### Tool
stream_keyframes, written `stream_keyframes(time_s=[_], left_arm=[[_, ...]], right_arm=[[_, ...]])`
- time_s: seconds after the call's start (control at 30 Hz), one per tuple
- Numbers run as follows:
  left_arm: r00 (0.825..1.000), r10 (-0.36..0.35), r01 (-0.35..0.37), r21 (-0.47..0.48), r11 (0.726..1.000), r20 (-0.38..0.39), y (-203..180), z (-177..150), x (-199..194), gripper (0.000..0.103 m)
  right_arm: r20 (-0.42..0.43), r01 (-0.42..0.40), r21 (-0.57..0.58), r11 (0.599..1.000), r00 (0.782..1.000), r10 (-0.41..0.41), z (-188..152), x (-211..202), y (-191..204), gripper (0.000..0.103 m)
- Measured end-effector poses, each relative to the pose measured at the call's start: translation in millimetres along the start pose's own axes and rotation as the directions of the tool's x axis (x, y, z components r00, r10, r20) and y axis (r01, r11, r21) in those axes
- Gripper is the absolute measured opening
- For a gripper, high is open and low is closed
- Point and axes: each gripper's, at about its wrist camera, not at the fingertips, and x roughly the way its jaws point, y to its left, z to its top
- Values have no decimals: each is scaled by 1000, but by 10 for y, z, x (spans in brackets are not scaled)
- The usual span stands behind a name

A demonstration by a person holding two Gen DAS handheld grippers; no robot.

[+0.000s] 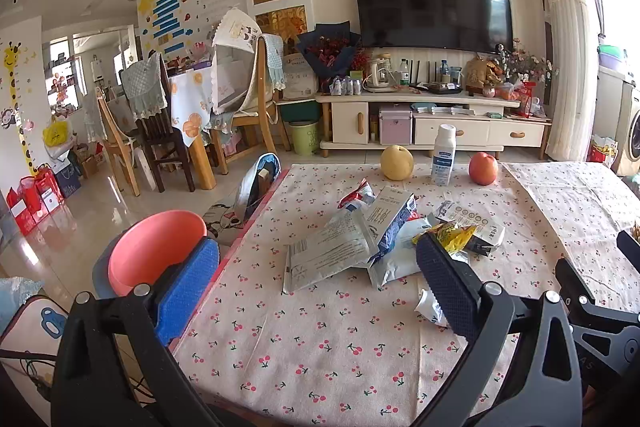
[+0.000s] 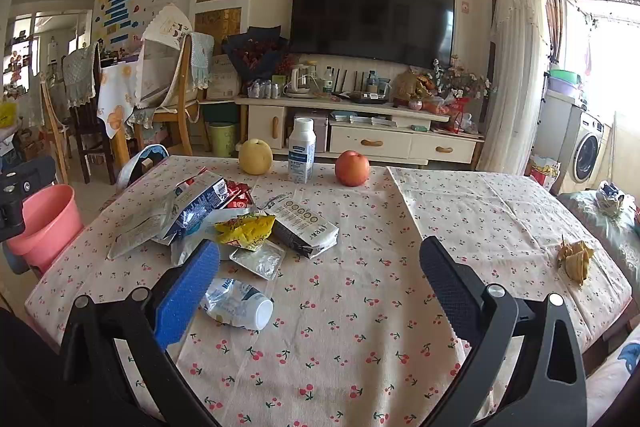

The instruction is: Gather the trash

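A heap of wrappers and flattened cartons [image 1: 360, 235] [image 2: 208, 219] lies on the cherry-print tablecloth [image 1: 320, 339] [image 2: 360, 307]. On the heap sits a yellow snack wrapper [image 1: 452, 235] [image 2: 246, 229], and a crushed white bottle [image 2: 238, 303] [image 1: 430, 307] lies nearer me. A pink bucket [image 1: 152, 247] [image 2: 44, 223] stands off the table's left edge. My left gripper [image 1: 318, 267] is open above the table's near left part. My right gripper [image 2: 320, 267] is open too, empty, with the bottle beside its blue finger. A yellowish peel [image 2: 576, 259] lies at the right edge.
At the table's far edge stand a yellow pear [image 1: 396, 163] [image 2: 255, 157], a white bottle [image 1: 444, 155] [image 2: 302, 151] and a red apple [image 1: 483, 169] [image 2: 352, 167]. Beyond are a TV cabinet [image 1: 432, 123] and wooden chairs [image 1: 248, 95]. The right gripper's body [image 1: 600, 299] shows in the left wrist view.
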Motion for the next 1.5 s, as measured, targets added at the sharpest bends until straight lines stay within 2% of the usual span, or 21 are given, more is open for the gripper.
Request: stream_keyframes(time_s=[1.27, 1.5], left_arm=[[1000, -4, 4, -4, 1000, -13, 11, -40, 33, 100], [1000, -19, 19, -7, 1000, -21, -15, -106, 106, 100]], right_arm=[[-14, 0, -10, 1000, 1000, 0, -17, 50, -1, 99], [-44, -12, 5, 1000, 999, 13, -52, 109, -61, 99]])
